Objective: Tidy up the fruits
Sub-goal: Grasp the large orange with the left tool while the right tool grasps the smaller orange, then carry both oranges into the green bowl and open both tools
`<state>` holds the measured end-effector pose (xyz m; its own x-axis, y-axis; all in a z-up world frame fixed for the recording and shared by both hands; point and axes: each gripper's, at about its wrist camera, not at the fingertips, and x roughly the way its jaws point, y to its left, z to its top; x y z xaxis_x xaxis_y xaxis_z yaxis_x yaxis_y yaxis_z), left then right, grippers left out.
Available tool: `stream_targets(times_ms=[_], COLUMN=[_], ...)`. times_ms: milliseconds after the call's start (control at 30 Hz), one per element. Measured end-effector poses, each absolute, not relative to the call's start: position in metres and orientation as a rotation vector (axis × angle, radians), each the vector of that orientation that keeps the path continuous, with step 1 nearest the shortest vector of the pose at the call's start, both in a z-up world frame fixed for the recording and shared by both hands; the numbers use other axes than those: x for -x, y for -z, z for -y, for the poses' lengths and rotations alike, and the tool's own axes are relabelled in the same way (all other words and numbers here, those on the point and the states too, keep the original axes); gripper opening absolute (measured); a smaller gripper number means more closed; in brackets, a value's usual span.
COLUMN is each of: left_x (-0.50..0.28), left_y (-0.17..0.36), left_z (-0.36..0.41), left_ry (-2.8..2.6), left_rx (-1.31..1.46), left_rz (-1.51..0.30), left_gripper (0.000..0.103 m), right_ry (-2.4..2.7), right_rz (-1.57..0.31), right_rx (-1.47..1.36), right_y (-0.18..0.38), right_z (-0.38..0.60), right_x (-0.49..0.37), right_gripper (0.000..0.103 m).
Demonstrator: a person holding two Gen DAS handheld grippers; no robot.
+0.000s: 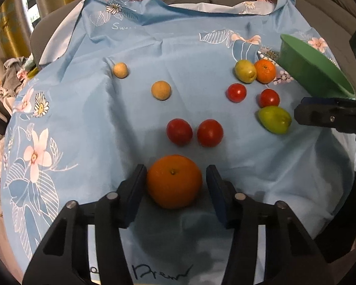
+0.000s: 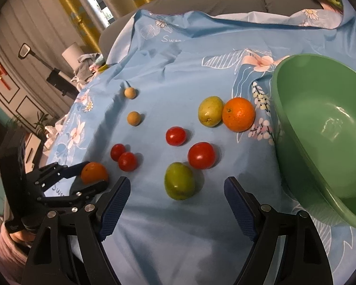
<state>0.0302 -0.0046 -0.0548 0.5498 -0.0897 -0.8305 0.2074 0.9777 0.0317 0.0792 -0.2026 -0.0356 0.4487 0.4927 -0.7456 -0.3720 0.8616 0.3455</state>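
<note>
Fruits lie on a blue floral cloth (image 1: 106, 118). My left gripper (image 1: 175, 180) is open, its fingers on either side of a big orange (image 1: 174, 181); it also shows in the right wrist view (image 2: 93, 173). My right gripper (image 2: 178, 190) is open and empty, just short of a green fruit (image 2: 180, 181). Beyond lie several red tomatoes (image 2: 201, 155), a yellow-green fruit (image 2: 210, 111), a second orange (image 2: 238, 114) and two small tan fruits (image 2: 134, 118). A green bowl (image 2: 325, 128) stands at the right, empty.
The cloth covers a grey sofa (image 2: 225, 2) with clothes piled at the back. Curtains (image 2: 68, 7) and clutter lie off the left edge. The right gripper's finger shows at the right of the left wrist view (image 1: 320, 116), beside the bowl (image 1: 313, 68).
</note>
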Motion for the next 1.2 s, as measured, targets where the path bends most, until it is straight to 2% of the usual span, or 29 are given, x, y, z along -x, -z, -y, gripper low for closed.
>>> stream_targets(times_ms=[67,200,367,567,600,633,967,1033,1100,1200], left_x=[-0.032,-0.035,-0.04,-0.04,-0.04,-0.041,-0.053,-0.054,-0.055,-0.055], left_y=[0.056,0.058,0.048,0.028,0.026,0.025,0.022,0.023,0.023,0.024], left_z=[0.006,0.007,-0.011,-0.006,-0.005,-0.004,0.0,0.0,-0.001,-0.001], left_ry=[0.175,0.183,0.251,0.282,0.29,0.299,0.338,0.341,0.342,0.341], left_rx=[-0.149,-0.143,0.052,0.045,0.048,0.053,0.075,0.083,0.09,0.092], left_rz=[-0.971,-0.973,-0.985,-0.918,-0.914,-0.911,-0.907,-0.91,-0.915,-0.917], left_gripper=[0.047,0.046,0.045,0.046,0.046,0.046,0.046,0.046,0.046,0.046], right_ry=[-0.534,-0.505,-0.451,-0.292,-0.282,-0.28,-0.246,-0.238,-0.235,-0.252], right_rz=[-0.975,-0.972,-0.938,-0.877,-0.87,-0.872,-0.892,-0.888,-0.883,-0.876], right_rx=[-0.143,-0.151,-0.141,-0.016,0.017,0.033,0.218,0.247,0.272,0.273], right_y=[0.038,0.042,0.04,0.036,0.036,0.036,0.046,0.048,0.049,0.049], right_z=[0.203,0.205,0.206,0.204,0.203,0.204,0.181,0.178,0.177,0.179], right_x=[-0.083,-0.09,-0.103,-0.124,-0.128,-0.131,-0.159,-0.16,-0.162,-0.163], right_gripper=[0.076,0.076,0.072,0.07,0.064,0.062,0.056,0.053,0.045,0.043])
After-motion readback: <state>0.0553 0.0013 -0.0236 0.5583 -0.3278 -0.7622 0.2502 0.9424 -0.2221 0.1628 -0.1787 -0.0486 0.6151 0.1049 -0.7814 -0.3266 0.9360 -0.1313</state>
